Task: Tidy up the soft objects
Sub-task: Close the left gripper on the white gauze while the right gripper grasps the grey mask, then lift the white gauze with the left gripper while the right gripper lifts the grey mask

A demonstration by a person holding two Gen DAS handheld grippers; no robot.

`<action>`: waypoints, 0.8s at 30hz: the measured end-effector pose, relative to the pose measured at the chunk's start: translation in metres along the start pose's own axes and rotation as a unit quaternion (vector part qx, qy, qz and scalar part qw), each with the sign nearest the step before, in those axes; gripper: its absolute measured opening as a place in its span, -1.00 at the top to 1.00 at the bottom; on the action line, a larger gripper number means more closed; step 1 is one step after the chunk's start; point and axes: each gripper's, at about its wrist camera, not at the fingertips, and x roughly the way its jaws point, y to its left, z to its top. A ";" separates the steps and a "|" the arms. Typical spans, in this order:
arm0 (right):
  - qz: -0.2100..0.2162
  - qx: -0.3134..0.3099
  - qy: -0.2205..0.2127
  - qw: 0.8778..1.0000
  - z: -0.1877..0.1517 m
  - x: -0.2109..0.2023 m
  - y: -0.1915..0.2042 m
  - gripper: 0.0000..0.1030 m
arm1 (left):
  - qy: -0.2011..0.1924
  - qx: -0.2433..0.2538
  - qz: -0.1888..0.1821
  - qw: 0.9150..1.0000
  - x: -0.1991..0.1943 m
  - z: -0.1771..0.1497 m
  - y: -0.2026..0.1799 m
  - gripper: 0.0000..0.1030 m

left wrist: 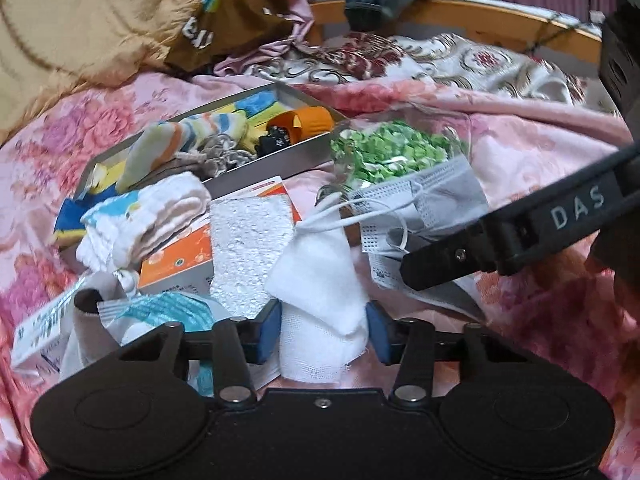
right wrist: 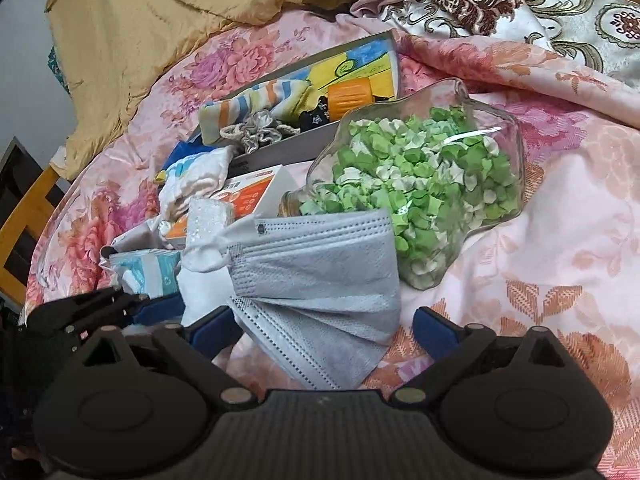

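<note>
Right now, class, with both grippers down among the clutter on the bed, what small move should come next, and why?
Probably lift the left gripper slightly: its pads flank the white gauze, which overlaps the grey mask the open right gripper straddles.

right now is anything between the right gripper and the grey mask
Nothing visible. The grey mask already lies between the open fingers of the right gripper, which do not press it. The glass jar of green paper stars sits just behind it, and white gauze lies beside its left edge.
</note>
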 end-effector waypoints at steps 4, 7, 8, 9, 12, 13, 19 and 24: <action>-0.003 -0.006 0.002 1.000 -0.001 0.002 0.000 -0.67 | 0.002 -0.022 0.001 1.000 0.000 -0.001 0.002 0.38; -0.007 -0.014 0.003 1.000 -0.002 0.002 0.002 -0.47 | 0.008 -0.040 -0.001 0.999 0.001 -0.001 0.003 0.60; -0.008 -0.016 0.002 1.000 -0.002 0.001 0.002 -0.43 | 0.007 -0.046 0.000 0.999 0.001 -0.002 0.004 0.65; -0.009 -0.018 0.002 1.000 -0.003 0.001 0.003 -0.34 | 0.006 -0.053 -0.001 0.999 0.000 -0.002 0.005 0.68; -0.011 -0.022 0.001 1.000 -0.003 -0.001 0.004 -0.10 | 0.003 -0.073 0.000 0.997 -0.002 -0.001 0.007 0.75; -0.011 -0.022 0.001 1.000 -0.003 0.000 0.005 -0.08 | 0.002 -0.076 0.001 0.997 -0.004 -0.001 0.008 0.76; -0.004 -0.038 -0.017 0.999 -0.004 -0.009 0.009 0.40 | -0.011 -0.070 0.005 0.997 -0.016 -0.002 0.000 0.79; 0.002 -0.057 -0.034 0.998 -0.007 -0.019 0.016 0.54 | -0.020 -0.077 0.012 0.997 -0.030 -0.003 -0.002 0.80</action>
